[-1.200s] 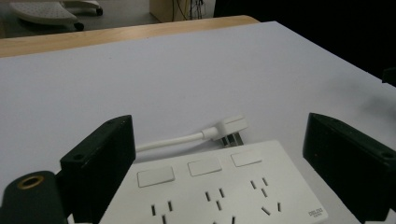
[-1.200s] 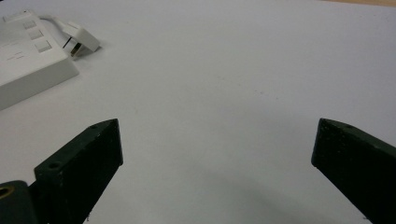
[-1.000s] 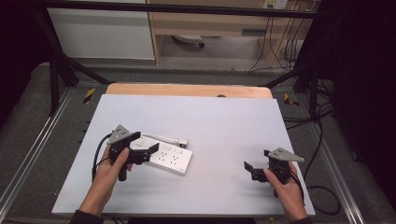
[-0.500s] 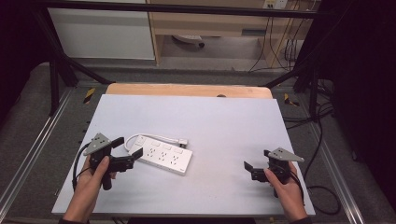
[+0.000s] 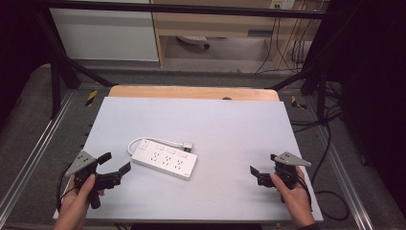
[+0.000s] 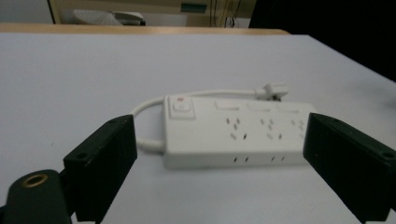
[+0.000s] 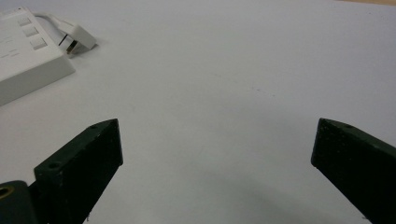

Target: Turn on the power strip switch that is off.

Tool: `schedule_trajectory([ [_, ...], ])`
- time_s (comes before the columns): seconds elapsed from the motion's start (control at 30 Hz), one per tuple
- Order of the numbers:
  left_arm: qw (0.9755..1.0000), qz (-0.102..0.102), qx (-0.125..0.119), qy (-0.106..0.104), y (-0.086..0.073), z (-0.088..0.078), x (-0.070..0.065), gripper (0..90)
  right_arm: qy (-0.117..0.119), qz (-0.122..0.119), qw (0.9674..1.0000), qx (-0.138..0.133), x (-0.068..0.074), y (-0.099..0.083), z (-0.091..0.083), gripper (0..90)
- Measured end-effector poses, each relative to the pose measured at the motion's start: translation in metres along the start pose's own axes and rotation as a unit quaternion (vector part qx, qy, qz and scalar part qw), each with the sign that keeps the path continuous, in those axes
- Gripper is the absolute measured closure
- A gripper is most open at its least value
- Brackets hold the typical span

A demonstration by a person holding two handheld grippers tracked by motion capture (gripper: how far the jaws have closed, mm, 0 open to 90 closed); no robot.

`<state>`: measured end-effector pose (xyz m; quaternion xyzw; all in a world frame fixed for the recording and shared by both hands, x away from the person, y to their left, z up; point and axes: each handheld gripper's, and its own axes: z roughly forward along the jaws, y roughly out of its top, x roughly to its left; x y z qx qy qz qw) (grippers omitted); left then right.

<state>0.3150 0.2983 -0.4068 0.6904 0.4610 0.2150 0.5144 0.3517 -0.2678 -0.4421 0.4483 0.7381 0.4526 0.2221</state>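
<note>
- The left gripper (image 5: pixel 111 168) is held at the near-left corner of the table (image 5: pixel 230 120), jaws spread wide and grasping nothing.
- The power strip (image 5: pixel 164 160) lies flat on the table, left of centre and toward the near edge, just beyond the left gripper's jaw tips and apart from them.
- Its long axis runs from the switch end, nearer the left edge, slantwise toward the near-right; in the left gripper view the strip (image 6: pixel 233 130) is seen broadside, framed between the two open jaws.
- The white cord (image 5: pixel 153 140) is looped along the far side of the strip and ends in a plug (image 5: pixel 188 145) resting beside it.
- The right gripper (image 5: pixel 258 173) is held near the near-right corner, jaws released and empty, well apart from the strip.
- The left gripper is judged the nearer; a short forward reach would bring its jaws around the strip's switch end.
</note>
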Motion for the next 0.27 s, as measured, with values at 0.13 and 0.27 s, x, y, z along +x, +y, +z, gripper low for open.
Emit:
schedule_trajectory([
  [0.13,0.9995,0.007,0.030,0.004,-0.018,-0.005,0.001,10.2,-0.009,0.002,0.9999,0.008,-0.002,-0.001,0.001,2.8],
  [0.27,0.9986,0.012,0.051,0.004,-0.024,-0.004,0.001,9.6,-0.041,-0.008,0.9980,0.047,-0.005,-0.005,0.010,2.9],
])
